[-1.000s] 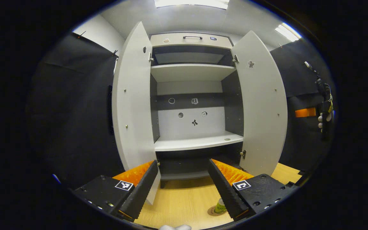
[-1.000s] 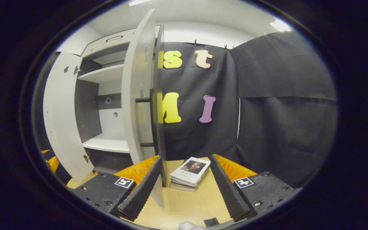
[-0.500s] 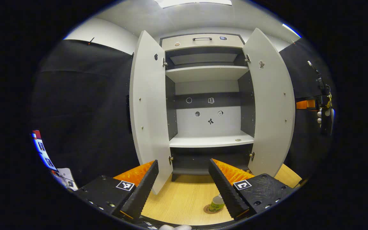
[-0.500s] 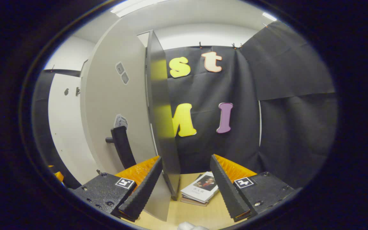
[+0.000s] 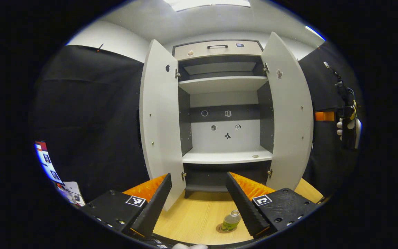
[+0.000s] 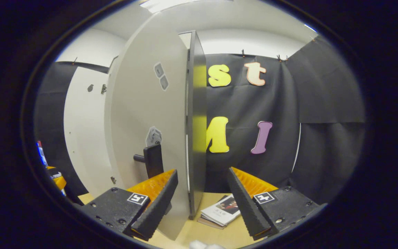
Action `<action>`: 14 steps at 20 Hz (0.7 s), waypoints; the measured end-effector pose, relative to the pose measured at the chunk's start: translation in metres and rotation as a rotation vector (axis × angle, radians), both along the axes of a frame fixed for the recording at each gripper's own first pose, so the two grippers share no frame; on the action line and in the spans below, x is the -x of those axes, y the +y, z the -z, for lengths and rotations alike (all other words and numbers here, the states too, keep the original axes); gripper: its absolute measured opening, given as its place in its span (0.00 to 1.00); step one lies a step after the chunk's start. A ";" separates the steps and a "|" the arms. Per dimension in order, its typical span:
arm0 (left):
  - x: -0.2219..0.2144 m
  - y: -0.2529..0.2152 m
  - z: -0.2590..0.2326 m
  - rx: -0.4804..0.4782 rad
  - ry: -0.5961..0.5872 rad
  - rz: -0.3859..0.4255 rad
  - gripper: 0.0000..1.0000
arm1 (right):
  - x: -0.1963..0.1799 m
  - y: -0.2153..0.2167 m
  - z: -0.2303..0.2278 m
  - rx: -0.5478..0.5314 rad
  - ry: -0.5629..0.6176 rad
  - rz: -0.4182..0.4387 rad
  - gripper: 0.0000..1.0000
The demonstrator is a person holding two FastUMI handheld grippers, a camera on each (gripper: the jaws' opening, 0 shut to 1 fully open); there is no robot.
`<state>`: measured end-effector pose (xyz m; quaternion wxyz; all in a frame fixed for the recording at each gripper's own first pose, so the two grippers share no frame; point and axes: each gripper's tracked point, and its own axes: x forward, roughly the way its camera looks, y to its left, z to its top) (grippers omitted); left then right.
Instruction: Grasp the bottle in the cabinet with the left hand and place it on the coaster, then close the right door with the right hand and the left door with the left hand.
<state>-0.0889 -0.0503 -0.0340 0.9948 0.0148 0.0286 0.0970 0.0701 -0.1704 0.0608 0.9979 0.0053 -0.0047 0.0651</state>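
Note:
The grey cabinet point(image 5: 225, 157) stands with both doors open and bare shelves. On the wooden table in front, a small green-labelled bottle point(image 5: 231, 221) stands upright on a round coaster point(image 5: 219, 229), just left of my left gripper's right finger. My left gripper point(image 5: 198, 178) is open and holds nothing. At the far right of the left gripper view, a gloved hand point(image 5: 340, 125) holds the other gripper beyond the right door point(image 5: 288, 117). In the right gripper view, my right gripper point(image 6: 202, 173) is open at the right door's outer face point(image 6: 147, 114), with the door's free edge point(image 6: 196, 121) lined up between its fingers and a black handle point(image 6: 152, 160) above the left finger.
The left door point(image 5: 157, 124) juts out toward me. A stack of books point(image 6: 221, 212) lies on the table behind the right door. Papers point(image 5: 69, 193) lie at the lower left, against the booth's black wall.
My right gripper swung around the right door from its inner side to its outer face, bringing the handle into view. My left gripper drew back from the bottle and cabinet.

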 end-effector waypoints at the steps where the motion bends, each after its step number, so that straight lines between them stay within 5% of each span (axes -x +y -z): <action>1: -0.004 0.004 0.000 -0.006 0.001 0.017 0.96 | 0.001 0.008 0.001 -0.010 0.001 0.004 0.96; 9: -0.006 0.039 0.008 -0.004 -0.008 0.075 0.96 | -0.006 0.088 0.001 0.021 -0.008 0.049 0.96; 14: -0.004 0.060 0.024 -0.012 0.028 0.091 0.96 | -0.019 0.143 0.014 0.080 0.024 -0.027 0.96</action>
